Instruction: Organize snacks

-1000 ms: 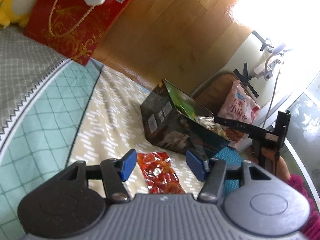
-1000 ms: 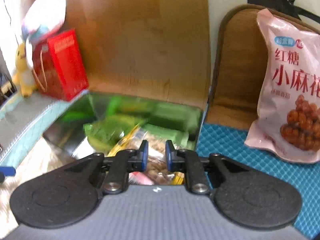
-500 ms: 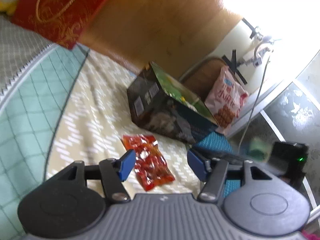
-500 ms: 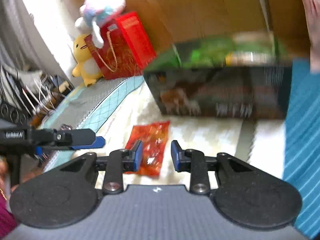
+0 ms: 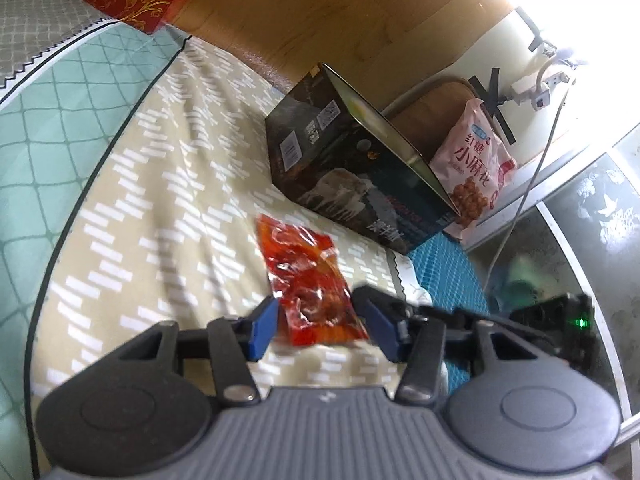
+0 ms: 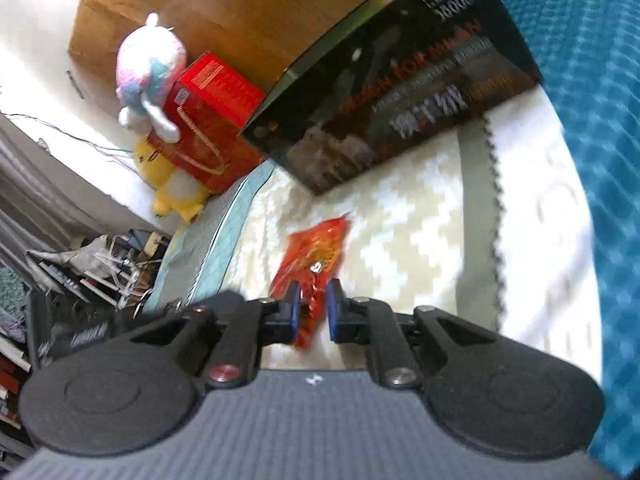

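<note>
Item: crinkly red plastic snack packet [image 5: 310,280], flat on bed's patterned cover [image 5: 160,208] beside dark printed carton [image 5: 352,172] | our left tongs [image 5: 320,330] unclenched, narrowing around it | our right tongs [image 6: 311,311] newly arrived, closing, ungripped | pickup imminent.

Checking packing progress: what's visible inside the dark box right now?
Almost nothing. The dark box shows only its outer walls and a sliver of greenish inner wall; contents are hidden by its sides in both views.
</note>
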The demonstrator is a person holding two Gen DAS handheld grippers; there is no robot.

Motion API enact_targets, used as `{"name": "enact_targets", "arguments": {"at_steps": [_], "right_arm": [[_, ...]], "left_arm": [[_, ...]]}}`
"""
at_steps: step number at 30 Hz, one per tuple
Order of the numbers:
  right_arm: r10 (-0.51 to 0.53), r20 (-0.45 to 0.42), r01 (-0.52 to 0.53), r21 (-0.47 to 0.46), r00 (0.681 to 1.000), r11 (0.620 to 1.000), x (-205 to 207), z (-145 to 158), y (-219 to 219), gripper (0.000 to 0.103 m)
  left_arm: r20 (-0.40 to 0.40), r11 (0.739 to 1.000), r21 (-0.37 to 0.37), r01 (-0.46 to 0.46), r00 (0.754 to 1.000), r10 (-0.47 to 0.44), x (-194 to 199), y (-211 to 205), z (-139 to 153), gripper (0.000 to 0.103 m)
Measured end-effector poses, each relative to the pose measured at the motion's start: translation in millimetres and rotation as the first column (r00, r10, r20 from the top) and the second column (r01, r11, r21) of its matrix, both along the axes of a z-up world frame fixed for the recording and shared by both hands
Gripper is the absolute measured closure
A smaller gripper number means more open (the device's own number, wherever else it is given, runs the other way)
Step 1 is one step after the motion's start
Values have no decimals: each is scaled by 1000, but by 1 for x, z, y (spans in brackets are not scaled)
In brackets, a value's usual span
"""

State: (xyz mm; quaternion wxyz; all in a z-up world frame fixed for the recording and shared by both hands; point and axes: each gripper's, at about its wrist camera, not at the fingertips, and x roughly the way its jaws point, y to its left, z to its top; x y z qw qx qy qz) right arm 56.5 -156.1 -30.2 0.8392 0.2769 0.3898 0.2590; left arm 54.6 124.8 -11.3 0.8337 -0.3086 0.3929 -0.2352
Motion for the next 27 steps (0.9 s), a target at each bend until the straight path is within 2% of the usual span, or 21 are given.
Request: {"name": "enact_targets", "arguments": {"at_steps": [2, 4, 6, 8, 10, 14, 19, 22, 25, 27], "right_arm": [[43, 16, -42, -21, 999, 999, -14, -2, 8, 87], [140, 10, -140, -25, 990, 990, -30, -6, 23, 87], [236, 48, -231, -89, 971, 969, -49, -6, 46, 86], [287, 96, -270, -165, 953, 949, -62, 0, 57, 84], [313, 113, -289, -187, 943, 939, -67, 6, 58, 82], [284, 133, -260, -173, 950, 950, -73, 15, 31, 80], [129, 190, -99, -158, 973, 982, -72, 26, -17, 71], [31, 195, 1, -159, 980, 987, -60, 25, -36, 71], [20, 164, 10, -178, 986, 984, -48, 13, -36, 71], [39, 148, -16, -148, 988, 989, -43, 4, -31, 71]], "left_arm": [[-3, 1000, -2, 1, 1000, -1, 0, -1, 0, 55], [-4, 1000, -3, 1, 1000, -1, 2, -2, 1, 55], [-16, 999, -31, 20, 1000, -20, 6, -5, -2, 55], [-10, 999, -23, 28, 1000, -28, 8, -11, -1, 55], [-12, 999, -27, 39, 999, -40, 8, -14, 1, 55], [24, 999, -33, 22, 999, -21, -3, -5, 14, 50], [41, 998, -56, 16, 999, -14, -23, 9, 24, 48], [19, 997, -56, 56, 998, -55, -31, 3, 20, 45], [-18, 993, -55, 106, 994, -107, -35, -10, 10, 45], [-40, 991, -45, 123, 991, -125, -37, -19, 2, 39]]}}
